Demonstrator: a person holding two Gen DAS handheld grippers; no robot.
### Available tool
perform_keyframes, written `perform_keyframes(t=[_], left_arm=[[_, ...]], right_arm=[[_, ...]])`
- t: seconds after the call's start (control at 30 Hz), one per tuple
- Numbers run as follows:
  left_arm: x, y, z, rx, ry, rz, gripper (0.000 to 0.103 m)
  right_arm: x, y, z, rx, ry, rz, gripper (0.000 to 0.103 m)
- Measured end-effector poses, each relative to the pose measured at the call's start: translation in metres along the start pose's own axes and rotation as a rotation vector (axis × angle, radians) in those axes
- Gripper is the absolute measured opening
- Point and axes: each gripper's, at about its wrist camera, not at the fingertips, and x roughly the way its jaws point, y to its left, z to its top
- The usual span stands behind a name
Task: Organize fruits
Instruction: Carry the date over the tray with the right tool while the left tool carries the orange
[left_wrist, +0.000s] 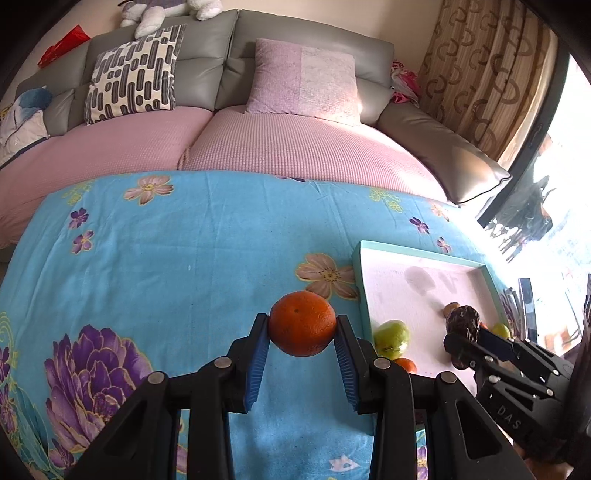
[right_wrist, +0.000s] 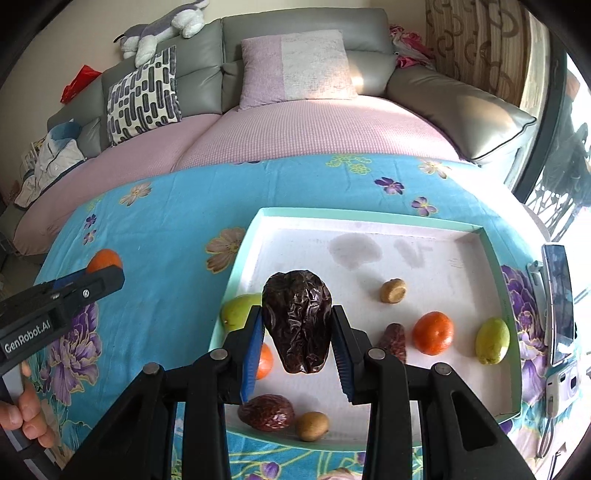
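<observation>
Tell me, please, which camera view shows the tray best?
The right wrist view: the tray shows nearly whole, with the fruit in it. The left wrist view catches only its left part, its right side lost in glare.

Three oranges (right_wrist: 433, 333), three wrinkled dark fruits (right_wrist: 297, 325), two green fruits (right_wrist: 492, 340), two small brown fruits (right_wrist: 393, 291), one tray (right_wrist: 255, 236).

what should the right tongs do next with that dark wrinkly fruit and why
Probably lower and release it: the right tongs hold the dark fruit over the tray, where bare white floor lies ahead of it.
</observation>
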Motion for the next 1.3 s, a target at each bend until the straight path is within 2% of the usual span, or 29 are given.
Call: perform_keyframes(t=[0.27, 0.47, 0.63, 0.8, 0.93, 1.03, 1.2, 1.3], left_arm=[[0.009, -0.055, -0.011, 0.122, 0.025, -0.057, 0.038], [0.020, -0.091, -0.012, 0.217, 0.012, -0.096, 0.038], [0.039, -0.110, -0.008, 0.270, -0.004, -0.092, 0.038], [0.058, -0.124, -0.005, 0.318, -0.061, -0.071, 0.038], [0.079, -0.127, -0.004, 0.293, -0.049, -0.093, 0.038], [0.091, -0.129, -0.005, 0.304, -0.044, -0.071, 0.038], [0.112, -0.127, -0.007, 0.275, 0.012, -0.056, 0.038], [0.115, -0.129, -0.008, 0.291, 0.014, -0.031, 0.038]], right_arm=[[-0.019, -0.061, 0.002, 0.120, -0.039, -0.091, 0.037], [-0.018, -0.098, 0.005, 0.201, -0.069, -0.108, 0.037], [-0.001, -0.110, 0.017, 0.180, -0.108, -0.126, 0.037], [0.023, -0.103, 0.020, 0.088, -0.123, -0.169, 0.037], [0.043, -0.101, 0.021, 0.066, -0.101, -0.157, 0.037], [0.055, -0.104, 0.021, 0.086, -0.076, -0.133, 0.037], [0.076, -0.111, 0.015, 0.111, 0.004, -0.139, 0.037], [0.084, -0.118, 0.011, 0.141, 0.051, -0.137, 0.037]])
